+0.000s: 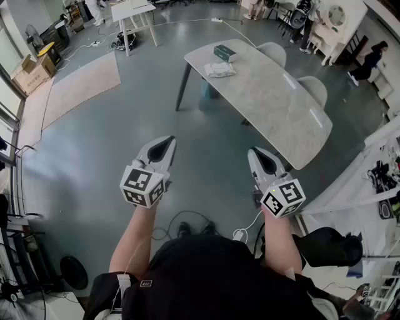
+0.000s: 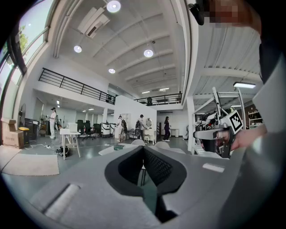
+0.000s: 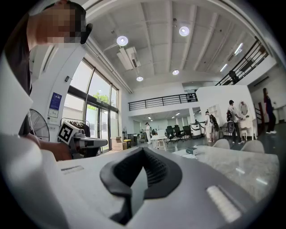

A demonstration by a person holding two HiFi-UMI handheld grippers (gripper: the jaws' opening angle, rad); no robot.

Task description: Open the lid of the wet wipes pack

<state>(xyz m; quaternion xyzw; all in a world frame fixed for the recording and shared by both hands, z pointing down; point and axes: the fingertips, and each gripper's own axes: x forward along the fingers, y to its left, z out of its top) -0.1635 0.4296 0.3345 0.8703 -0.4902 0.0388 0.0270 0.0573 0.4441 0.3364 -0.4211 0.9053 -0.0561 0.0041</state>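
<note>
Far ahead on a long pale marble table point(image 1: 275, 106) lie a dark green flat pack point(image 1: 225, 52) and a crumpled whitish packet point(image 1: 220, 70), near the table's far end. I cannot tell which one is the wet wipes pack. Both grippers are held level over the grey floor, well short of the table. My left gripper point(image 1: 167, 141) is shut and empty, its jaws meeting at the tips point(image 2: 143, 148). My right gripper point(image 1: 255, 152) also looks shut with nothing in it point(image 3: 142, 149). The green pack point(image 3: 191, 150) shows small in the right gripper view.
Two grey chairs point(image 1: 275, 53) point(image 1: 312, 87) stand along the table's right side. A white desk point(image 1: 134, 9), a beige rug point(image 1: 75, 84) and cardboard boxes point(image 1: 28, 72) are at the far left. Cables lie by my feet point(image 1: 187, 219). Racks with clutter stand at the right point(image 1: 381, 181).
</note>
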